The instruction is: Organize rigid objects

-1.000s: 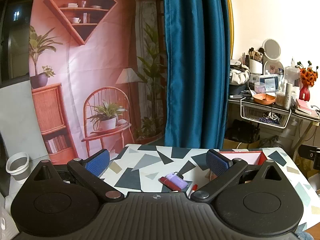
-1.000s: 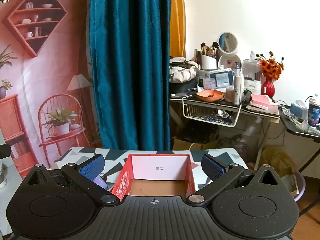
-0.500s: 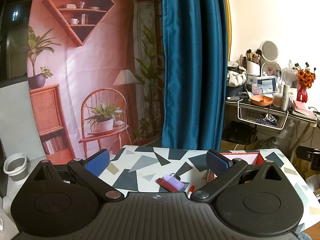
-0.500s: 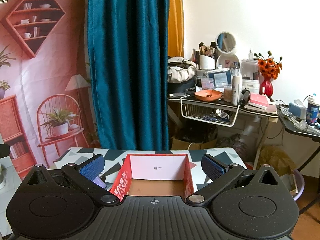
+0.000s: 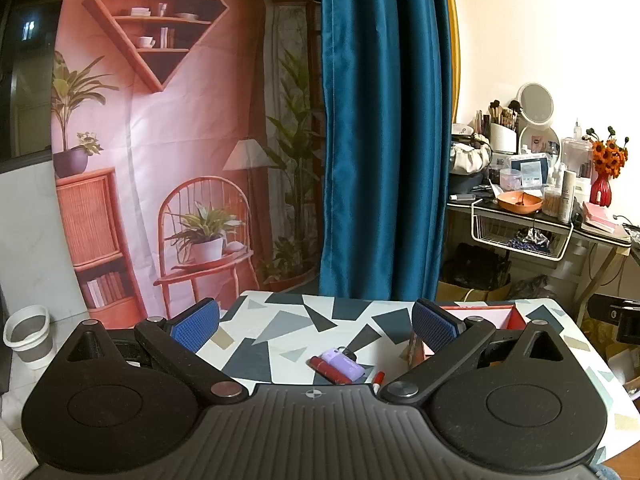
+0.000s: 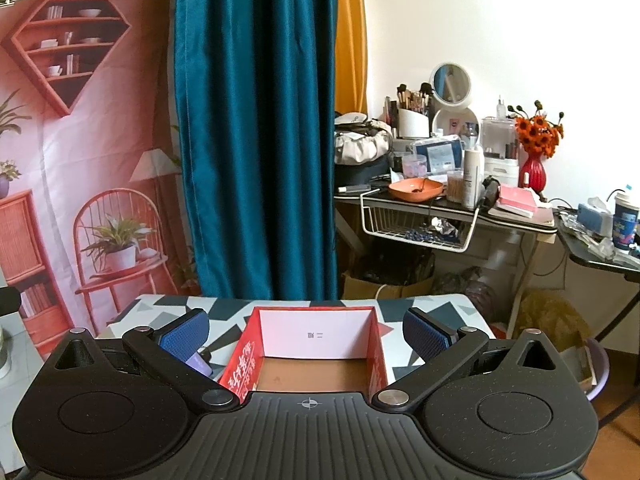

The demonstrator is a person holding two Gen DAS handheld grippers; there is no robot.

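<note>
Counter: white top printed with grey and dark angular shapes. On it, near the front edge: purple lighter touching a red lighter side by side; red marker tip just beside them. Open red cardboard box, white inner wall, brown bottom, stands right of the lighters.

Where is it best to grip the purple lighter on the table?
Grip the purple lighter across its narrow width at mid-body, coming from above with the open left gripper. It lies flat, and a red lighter sits close along one long side, so a finger probably must wedge between.
</note>
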